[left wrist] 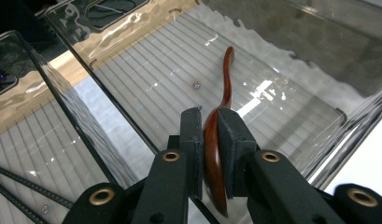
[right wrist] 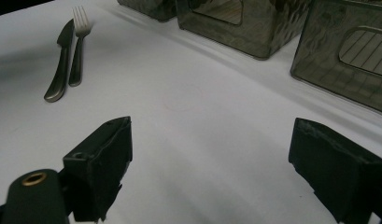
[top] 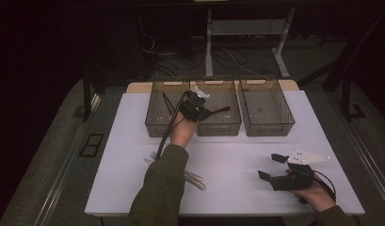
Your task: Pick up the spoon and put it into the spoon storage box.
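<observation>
My left gripper [top: 205, 113] reaches over the middle clear bin [top: 218, 131] at the back of the table. In the left gripper view its pads [left wrist: 230, 135] press from both sides on the bowl of a red-brown wooden spoon [left wrist: 227, 74]. The spoon's handle points away over the bin's ribbed floor [left wrist: 170, 60]. From above, the spoon [top: 221, 110] sticks out to the right of the gripper. My right gripper [top: 270, 166] rests in a hand near the front right of the white table, jaws wide apart. Nothing lies between them in the right gripper view [right wrist: 209, 163].
Three clear bins stand in a row at the back: a left bin [top: 155, 117] with thin black sticks [left wrist: 20, 186], the middle one, and a right bin [top: 268, 129]. A fork [right wrist: 79, 46] and a knife [right wrist: 60, 65] lie on the table [top: 237, 155] by the left forearm.
</observation>
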`<state>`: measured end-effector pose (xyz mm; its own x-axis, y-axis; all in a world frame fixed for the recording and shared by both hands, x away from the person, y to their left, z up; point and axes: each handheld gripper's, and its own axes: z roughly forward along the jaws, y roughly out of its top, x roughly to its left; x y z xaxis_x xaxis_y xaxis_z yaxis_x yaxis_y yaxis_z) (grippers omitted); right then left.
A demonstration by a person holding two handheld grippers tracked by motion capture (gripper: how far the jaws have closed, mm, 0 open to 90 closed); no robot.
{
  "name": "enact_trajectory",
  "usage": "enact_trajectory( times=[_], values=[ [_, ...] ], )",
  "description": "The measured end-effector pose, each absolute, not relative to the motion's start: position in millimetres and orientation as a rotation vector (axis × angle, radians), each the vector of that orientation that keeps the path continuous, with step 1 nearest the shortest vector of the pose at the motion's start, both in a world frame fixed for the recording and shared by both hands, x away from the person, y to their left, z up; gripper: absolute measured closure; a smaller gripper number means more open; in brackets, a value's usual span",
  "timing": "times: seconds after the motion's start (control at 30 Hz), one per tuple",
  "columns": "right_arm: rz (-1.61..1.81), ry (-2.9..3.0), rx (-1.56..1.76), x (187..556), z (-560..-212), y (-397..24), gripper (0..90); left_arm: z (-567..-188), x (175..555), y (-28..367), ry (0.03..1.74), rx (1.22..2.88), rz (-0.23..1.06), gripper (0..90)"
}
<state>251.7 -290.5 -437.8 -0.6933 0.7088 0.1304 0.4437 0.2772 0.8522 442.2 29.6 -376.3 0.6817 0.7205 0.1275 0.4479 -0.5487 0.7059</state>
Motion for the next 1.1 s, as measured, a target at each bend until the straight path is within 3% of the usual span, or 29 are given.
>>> enact_trajectory(
  times=[0.53,1.1],
  values=[
    [1.376,2.276,1.059,252,-438,-291,13.8,-356,430,37,0.812,2.127,0.449,66.2],
    [1.368,2.273,1.065,252,-438,-291,13.9,-345,387,56,0.64,2.066,0.276,38.9]
  ],
)
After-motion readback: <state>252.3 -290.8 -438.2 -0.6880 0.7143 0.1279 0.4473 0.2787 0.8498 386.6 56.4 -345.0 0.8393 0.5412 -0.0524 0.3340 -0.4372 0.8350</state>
